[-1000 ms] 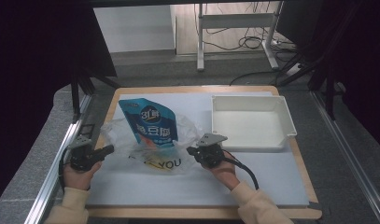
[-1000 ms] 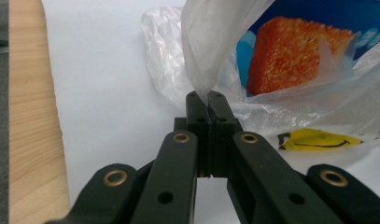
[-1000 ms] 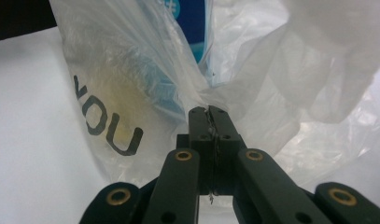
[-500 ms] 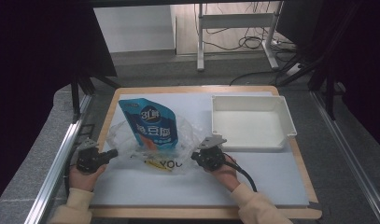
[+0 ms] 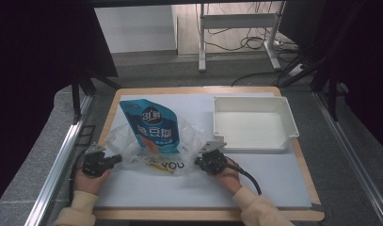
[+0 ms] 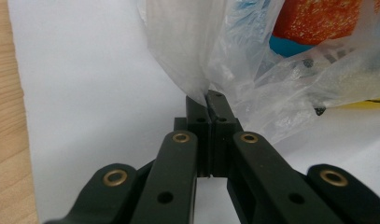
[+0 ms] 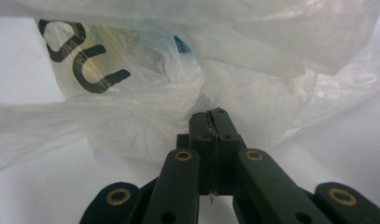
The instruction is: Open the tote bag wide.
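Clear plastic is pinched at both ends: a thin see-through bag (image 5: 151, 150) is held by its left edge in the left gripper (image 5: 115, 159) and by its right edge in the right gripper (image 5: 198, 161). In the left gripper view the two black jaws are seen pressed together, with a fold of the bag's film caught between their tips (image 6: 207, 100). In the right gripper view the jaws are likewise closed tight on a crumpled fold of the same film (image 7: 211, 114). The bag is spread low over the white mat (image 5: 179, 193) near the front of the wooden table (image 5: 198, 89), between the two hands. A blue snack pouch (image 5: 151, 127) is seen through the plastic, its upper part standing out beyond the bag's far edge; black letters are printed on the film near the right gripper. A white tray (image 5: 253, 123) is set on the mat to the right of the bag, just beyond the right gripper and apart from the plastic. Each gripper is gripped by a hand in a pale sleeve, with a black cable trailing from the right one.
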`<act>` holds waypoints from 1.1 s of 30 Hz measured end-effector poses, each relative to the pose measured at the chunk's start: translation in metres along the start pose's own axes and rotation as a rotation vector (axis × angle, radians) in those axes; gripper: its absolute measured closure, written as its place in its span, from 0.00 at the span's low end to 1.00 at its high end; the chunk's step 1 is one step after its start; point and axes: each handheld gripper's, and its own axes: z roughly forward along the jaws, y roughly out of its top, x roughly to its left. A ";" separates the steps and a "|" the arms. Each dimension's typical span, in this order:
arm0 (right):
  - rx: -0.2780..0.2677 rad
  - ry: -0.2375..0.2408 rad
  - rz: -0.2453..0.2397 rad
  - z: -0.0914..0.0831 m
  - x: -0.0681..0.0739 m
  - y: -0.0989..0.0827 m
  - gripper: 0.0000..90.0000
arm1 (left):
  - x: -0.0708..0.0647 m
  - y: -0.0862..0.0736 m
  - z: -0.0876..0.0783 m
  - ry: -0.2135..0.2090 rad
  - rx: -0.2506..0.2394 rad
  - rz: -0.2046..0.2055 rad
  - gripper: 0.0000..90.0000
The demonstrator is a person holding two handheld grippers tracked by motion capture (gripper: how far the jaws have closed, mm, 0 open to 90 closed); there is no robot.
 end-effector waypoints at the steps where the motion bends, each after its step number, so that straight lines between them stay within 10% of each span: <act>1: 0.000 0.000 0.001 0.000 0.000 0.000 0.98 | 0.000 0.000 0.001 0.002 0.004 0.004 1.00; 20: -0.002 0.002 0.017 -0.002 -0.002 -0.001 0.94 | 0.001 -0.005 0.008 -0.003 0.029 -0.001 1.00; 33: -0.176 -0.033 0.098 -0.064 -0.002 -0.006 0.59 | 0.001 -0.005 0.011 -0.003 0.037 0.002 0.99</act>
